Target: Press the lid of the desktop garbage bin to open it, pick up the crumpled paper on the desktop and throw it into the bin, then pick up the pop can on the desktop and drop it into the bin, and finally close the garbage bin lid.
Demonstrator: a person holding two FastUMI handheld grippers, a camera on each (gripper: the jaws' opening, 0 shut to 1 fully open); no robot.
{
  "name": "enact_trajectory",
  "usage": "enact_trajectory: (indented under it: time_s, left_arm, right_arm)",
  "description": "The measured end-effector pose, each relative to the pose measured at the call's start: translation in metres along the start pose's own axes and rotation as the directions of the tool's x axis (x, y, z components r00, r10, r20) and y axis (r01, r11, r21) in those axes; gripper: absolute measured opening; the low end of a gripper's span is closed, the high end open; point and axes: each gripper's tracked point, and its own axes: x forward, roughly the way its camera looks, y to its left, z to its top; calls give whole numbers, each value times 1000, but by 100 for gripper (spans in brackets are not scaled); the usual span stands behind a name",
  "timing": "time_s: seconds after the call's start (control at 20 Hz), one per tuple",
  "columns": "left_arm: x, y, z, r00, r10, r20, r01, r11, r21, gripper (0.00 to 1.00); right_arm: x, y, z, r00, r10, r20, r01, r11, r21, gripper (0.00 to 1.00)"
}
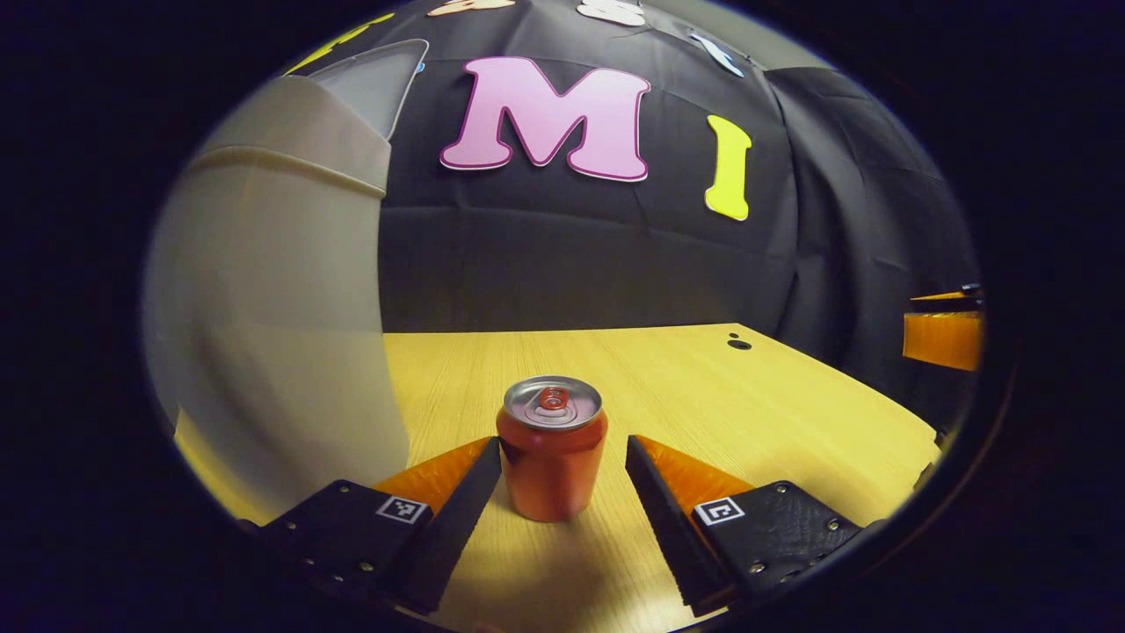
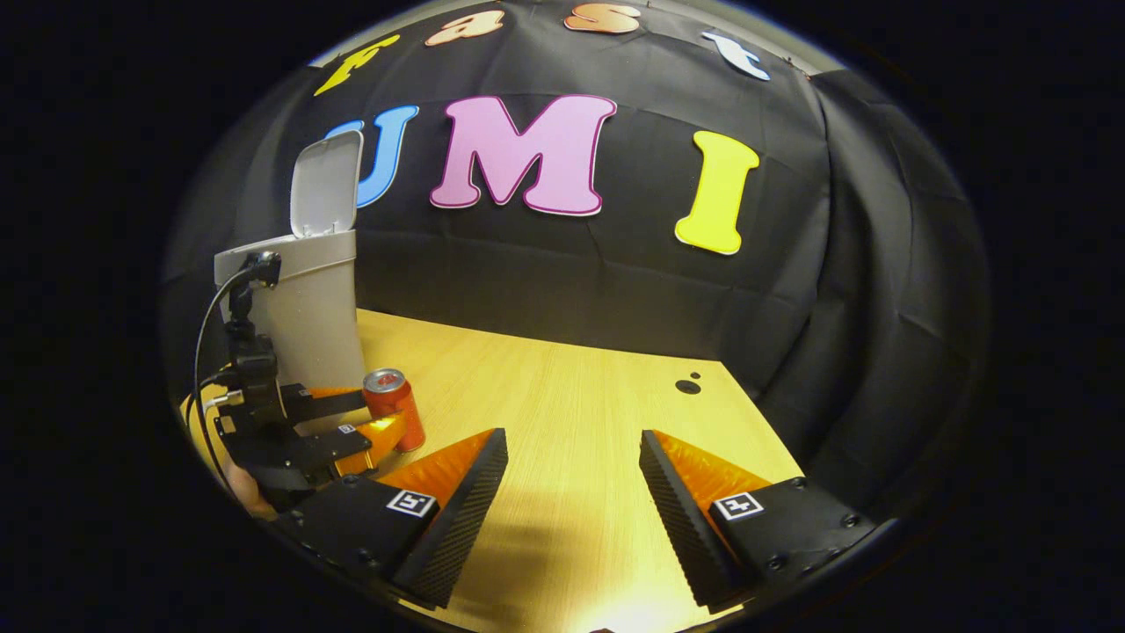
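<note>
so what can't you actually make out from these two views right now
- Inside of the bin: in the right gripper view its own wall hides the contents, so whether the crumpled paper is in there cannot be told.
- Bin top and lid in the left gripper view: cut off by the picture edge.
- Far side of the pop can: turned away from both views.
- Left tool in the right gripper view: contact with the can is too small to judge.

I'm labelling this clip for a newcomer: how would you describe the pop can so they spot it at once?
Start at the tall pale garbage bin on the wooden table, its lid raised. Just beside its base stands the pop can, upright between the open fingers of the left gripper. It is the small reddish cylinder with a silvery pull-tab top.
</note>
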Motion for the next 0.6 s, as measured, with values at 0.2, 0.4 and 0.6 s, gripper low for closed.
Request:
enact_trajectory:
  time_s: [0.2, 0.4, 0.6]
  left_arm:
    - [17, 0, -1, 1000, 2, 7, -2, 999, 44, 95]
    - [31, -3, 5, 1000, -7, 23, 6, 998, 69, 95]
    - [37, 1, 0, 1000, -3, 11, 2, 998, 55, 95]
  right_arm:
    - [-2, 4, -21, 999, 11, -36, -11, 1000, 0, 98]
    - [1, 6, -19, 999, 13, -37, -13, 1000, 6, 98]
    - [6, 11, -12, 999, 21, -30, -21, 999, 24, 98]
